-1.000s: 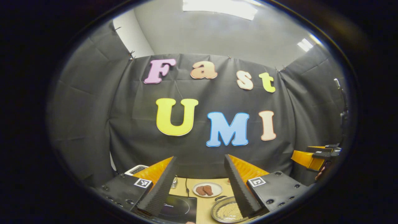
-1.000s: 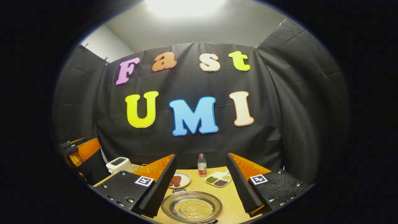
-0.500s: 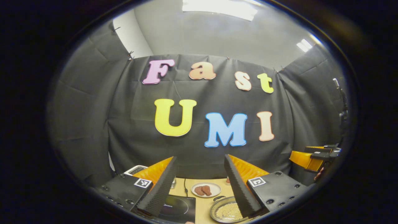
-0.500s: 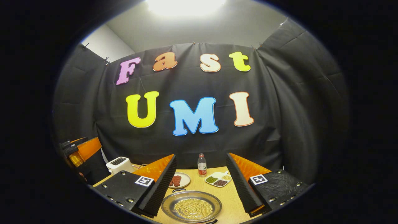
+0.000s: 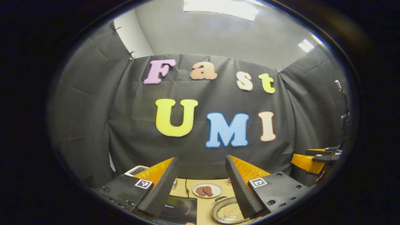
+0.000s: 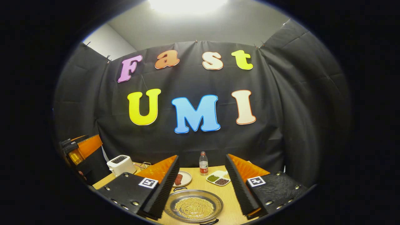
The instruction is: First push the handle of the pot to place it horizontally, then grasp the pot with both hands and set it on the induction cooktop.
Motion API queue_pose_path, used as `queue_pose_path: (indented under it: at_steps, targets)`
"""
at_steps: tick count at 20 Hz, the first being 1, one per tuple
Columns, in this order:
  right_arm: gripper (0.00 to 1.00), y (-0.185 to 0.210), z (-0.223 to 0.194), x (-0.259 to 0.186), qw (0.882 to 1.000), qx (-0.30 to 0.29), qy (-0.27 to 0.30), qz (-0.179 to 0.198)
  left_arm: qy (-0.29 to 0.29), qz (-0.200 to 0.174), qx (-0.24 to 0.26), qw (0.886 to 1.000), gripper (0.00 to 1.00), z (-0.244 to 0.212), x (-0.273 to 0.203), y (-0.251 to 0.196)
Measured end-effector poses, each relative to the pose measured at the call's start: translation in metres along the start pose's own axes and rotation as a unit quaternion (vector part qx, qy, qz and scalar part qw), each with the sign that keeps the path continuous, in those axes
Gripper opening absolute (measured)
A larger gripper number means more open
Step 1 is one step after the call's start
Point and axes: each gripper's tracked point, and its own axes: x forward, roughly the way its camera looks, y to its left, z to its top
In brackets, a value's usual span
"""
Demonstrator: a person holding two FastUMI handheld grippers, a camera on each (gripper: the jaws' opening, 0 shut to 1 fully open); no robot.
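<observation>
While both claws hang above the table with nothing between their fingers, the left gripper [image 5: 201,184] and right gripper [image 6: 201,184] are spread wide, likely staged for the handle push. The pot [image 6: 193,208], holding pale grains, sits just below the right gripper, its far handle [image 6: 179,188] and near handle roughly far-near, not yet horizontal. The induction cooktop [image 5: 179,208] lies left of the pot; its logo is too small to read.

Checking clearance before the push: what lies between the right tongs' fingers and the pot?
Nothing: in the right gripper view the open right tongs frame the pot with bare table between.
</observation>
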Motion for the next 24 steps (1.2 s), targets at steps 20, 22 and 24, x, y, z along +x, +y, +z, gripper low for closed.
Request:
queue_pose_path:
  at_steps: [20,22,24]
  targets:
    - [0.06,0.018,-0.24,-0.025,0.94,-0.003,0.323,0.109,0.034,0.002,0.01,0.999,0.97,-0.034,0.009,-0.003]
    - [0.06,0.016,-0.264,-0.031,0.928,-0.006,0.354,0.113,0.038,0.007,0.01,0.999,0.97,-0.037,0.008,-0.001]
    - [0.06,0.016,-0.286,-0.041,0.915,-0.006,0.385,0.118,0.044,0.01,0.011,0.999,0.99,-0.042,0.006,0.0]
